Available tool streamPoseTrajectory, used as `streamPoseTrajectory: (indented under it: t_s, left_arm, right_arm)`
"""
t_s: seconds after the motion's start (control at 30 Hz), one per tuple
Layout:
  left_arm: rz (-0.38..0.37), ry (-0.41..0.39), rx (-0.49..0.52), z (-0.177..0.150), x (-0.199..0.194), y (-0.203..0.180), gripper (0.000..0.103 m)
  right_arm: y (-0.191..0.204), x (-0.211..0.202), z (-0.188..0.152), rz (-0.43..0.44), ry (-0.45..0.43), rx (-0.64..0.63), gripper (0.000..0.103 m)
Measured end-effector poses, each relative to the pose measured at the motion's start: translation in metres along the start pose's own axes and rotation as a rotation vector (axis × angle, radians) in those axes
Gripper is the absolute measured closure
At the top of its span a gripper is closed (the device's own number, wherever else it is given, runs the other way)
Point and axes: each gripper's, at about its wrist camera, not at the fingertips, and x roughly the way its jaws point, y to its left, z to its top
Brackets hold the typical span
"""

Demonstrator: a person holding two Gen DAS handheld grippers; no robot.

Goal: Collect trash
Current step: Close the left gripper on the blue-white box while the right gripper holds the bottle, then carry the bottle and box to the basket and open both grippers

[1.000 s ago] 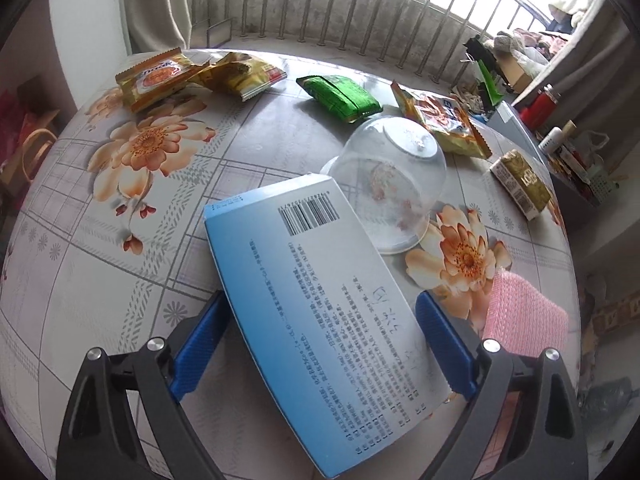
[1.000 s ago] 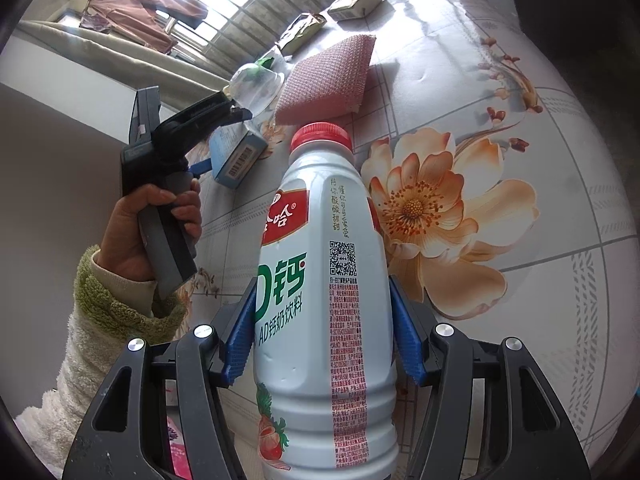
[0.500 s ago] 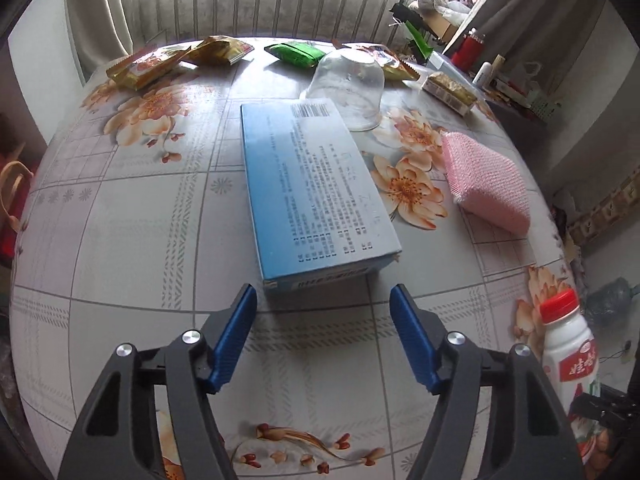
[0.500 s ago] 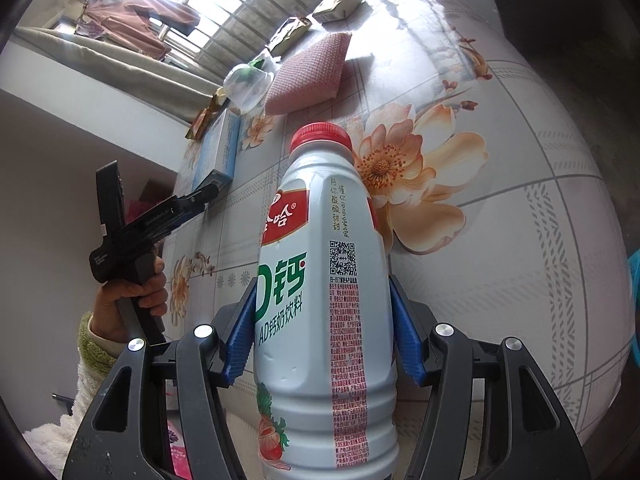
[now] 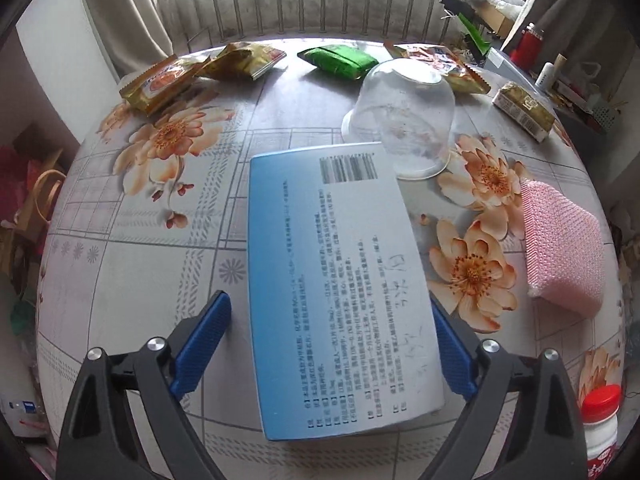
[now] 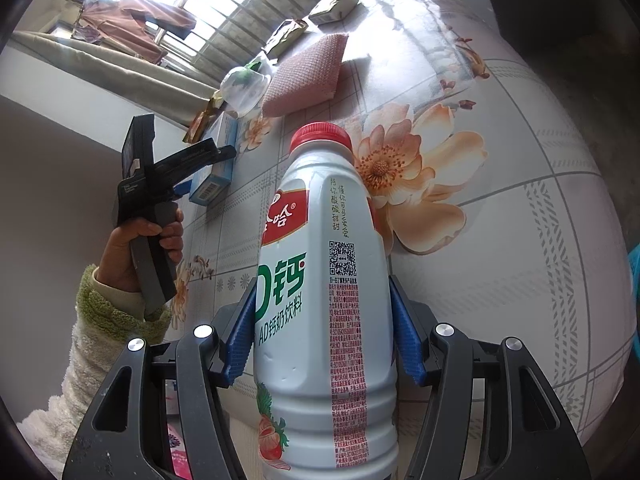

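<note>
The blue carton (image 5: 340, 280) lies flat on the flower-print tablecloth (image 5: 152, 248), barcode end away from the left wrist camera, and serves as the landmark here. The left gripper (image 5: 332, 344) straddles its near half with the jaws spread wide; they have just been opening further, with the carton between them. A clear gap shows between the left-hand blue pad (image 5: 204, 336) and the carton's edge; the other pad sits right at the opposite edge, and whether it touches is hard to tell.

Just beyond the carton's far right corner stands an upturned clear plastic cup (image 5: 404, 120), its rim about touching the carton. To the right of the carton, apart from it, lies a pink mesh sponge (image 5: 560, 248). Well beyond the carton, along the table's far edge, lie an orange snack packet (image 5: 160, 82), a yellow packet (image 5: 244, 60), a green packet (image 5: 340, 60), another snack packet (image 5: 440, 64) behind the cup, and a small gold box (image 5: 524, 110).

The right gripper (image 6: 324, 340) pinches a white milk-drink bottle with a red cap (image 6: 320, 280) by its body, both blue pads pressed on its sides. It is held over the table on the near right side of the carton. A hand (image 6: 140, 252) in a fleecy sleeve holds the left gripper's handle.
</note>
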Motion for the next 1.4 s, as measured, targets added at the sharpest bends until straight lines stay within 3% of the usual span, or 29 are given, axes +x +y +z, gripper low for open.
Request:
streamPoseTrajectory:
  t_s: [0.07,0.2,0.37,0.57,0.63,0.73,1.07,1.4]
  left_arm:
    - [-0.004,-0.01,0.029,-0.005,-0.005,-0.003,0.028]
    - [-0.046,-0.027,0.072,-0.027,-0.023,-0.003,0.029]
    - [-0.116,0.0,0.086,-0.081,-0.056,0.003,0.029]
    - [-0.233,0.032,0.052,-0.147,-0.094,0.01,0.028]
    - [-0.234,0.03,0.029,-0.158,-0.099,0.012,0.024]
    - [-0.234,0.01,0.018,-0.164,-0.101,0.013,0.018]
    - [-0.159,-0.013,0.009,-0.154,-0.085,0.007,0.018]
    - [-0.086,-0.052,0.079,-0.155,-0.081,-0.009,0.019]
  right_arm:
    - [-0.001,-0.001,-0.001,0.005,0.0,0.001,0.046]
    - [-0.001,-0.001,-0.001,0.005,0.001,0.002,0.046]
    - [-0.002,-0.004,-0.004,-0.003,0.004,0.014,0.046]
    - [0.0,-0.007,-0.009,-0.026,0.028,0.013,0.046]
    - [0.001,-0.008,-0.01,-0.038,0.038,0.006,0.045]
    - [0.004,-0.006,-0.009,-0.055,0.056,-0.007,0.044]
    - [0.012,0.001,0.001,-0.117,0.076,-0.019,0.036]
    - [0.015,0.005,0.005,-0.143,0.062,-0.027,0.036]
